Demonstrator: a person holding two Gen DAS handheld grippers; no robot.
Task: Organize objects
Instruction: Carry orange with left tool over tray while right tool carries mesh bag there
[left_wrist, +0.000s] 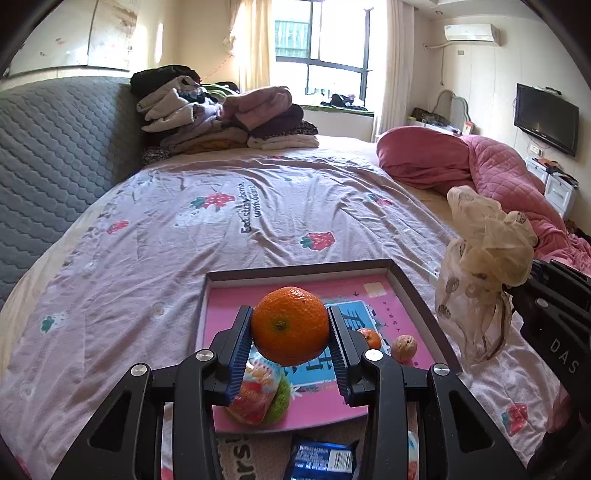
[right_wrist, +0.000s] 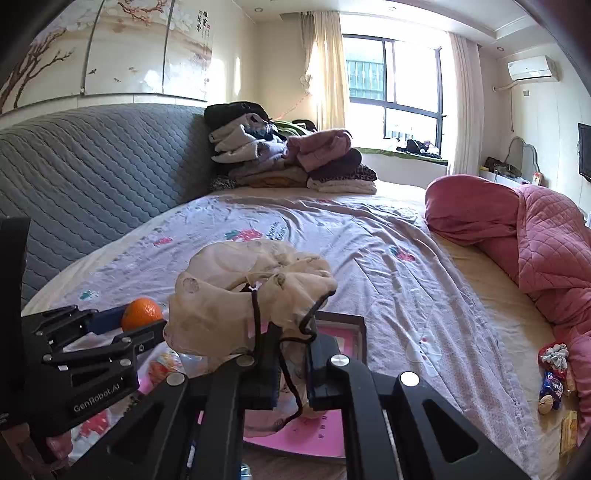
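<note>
1. Left gripper (left_wrist: 290, 332) low centre in the left wrist view, clamped on an orange (left_wrist: 290, 325), held up over the tray (left_wrist: 417, 291).
2. Right gripper (right_wrist: 291, 373) bottom centre of the right wrist view, pressed together on the drawstring of a sheer pouch (right_wrist: 247, 295), bunched up above the fingers.
3. Down on the pink tray: snack packet (left_wrist: 258, 398), small orange (left_wrist: 371, 338), walnut (left_wrist: 404, 347).
4. Further out: strawberry bedspread (left_wrist: 221, 221), clothes pile (left_wrist: 221, 118) upper centre, pink quilt (left_wrist: 498, 170) right.

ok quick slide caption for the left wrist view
Left gripper holds an orange above a pink tray on the bed.
</note>
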